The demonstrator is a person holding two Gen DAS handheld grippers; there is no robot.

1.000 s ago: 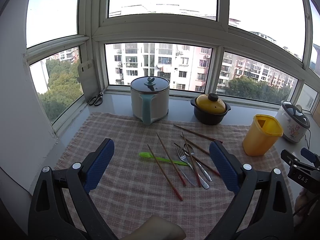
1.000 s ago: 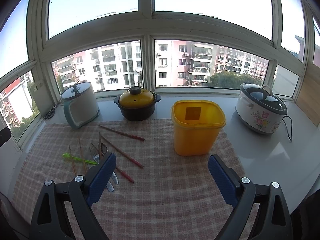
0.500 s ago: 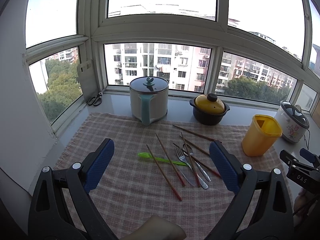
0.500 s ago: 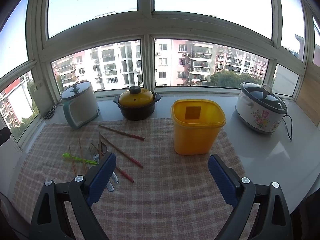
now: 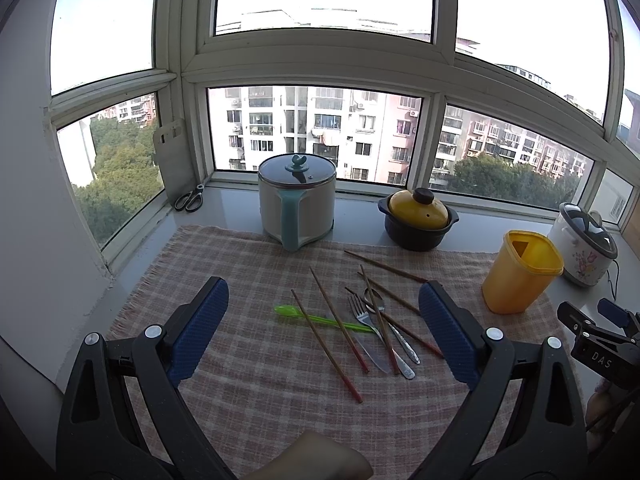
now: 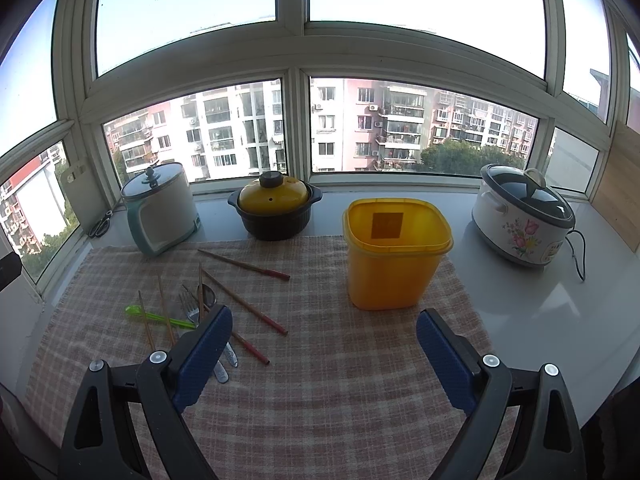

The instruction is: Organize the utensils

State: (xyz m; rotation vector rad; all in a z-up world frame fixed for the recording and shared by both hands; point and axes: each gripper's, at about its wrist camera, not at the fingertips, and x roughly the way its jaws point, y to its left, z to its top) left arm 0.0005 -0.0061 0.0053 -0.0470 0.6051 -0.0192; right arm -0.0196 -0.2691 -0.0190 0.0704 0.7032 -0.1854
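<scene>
Several red-tipped chopsticks (image 5: 326, 345) lie scattered on the checked cloth (image 5: 260, 392), mixed with a metal fork (image 5: 366, 330), a metal spoon (image 5: 390, 326) and a green plastic spoon (image 5: 320, 319). My left gripper (image 5: 322, 330) hovers open just above and in front of this pile, holding nothing. A yellow container (image 6: 394, 252) stands open-topped on the cloth to the right. My right gripper (image 6: 324, 354) is open and empty, in front of the container, with the chopsticks (image 6: 244, 306) and green spoon (image 6: 158, 318) at its left finger.
At the back on the grey sill stand a white pot with teal handle (image 5: 296, 204), a black pot with yellow lid (image 5: 418, 218) and a flowered rice cooker (image 6: 522, 216). Scissors (image 5: 190, 200) and a cutting board (image 5: 174, 160) sit in the left corner.
The left wrist view has shifted very slightly, with the scene drifting a little left. The utensils and the right gripper have not moved.
</scene>
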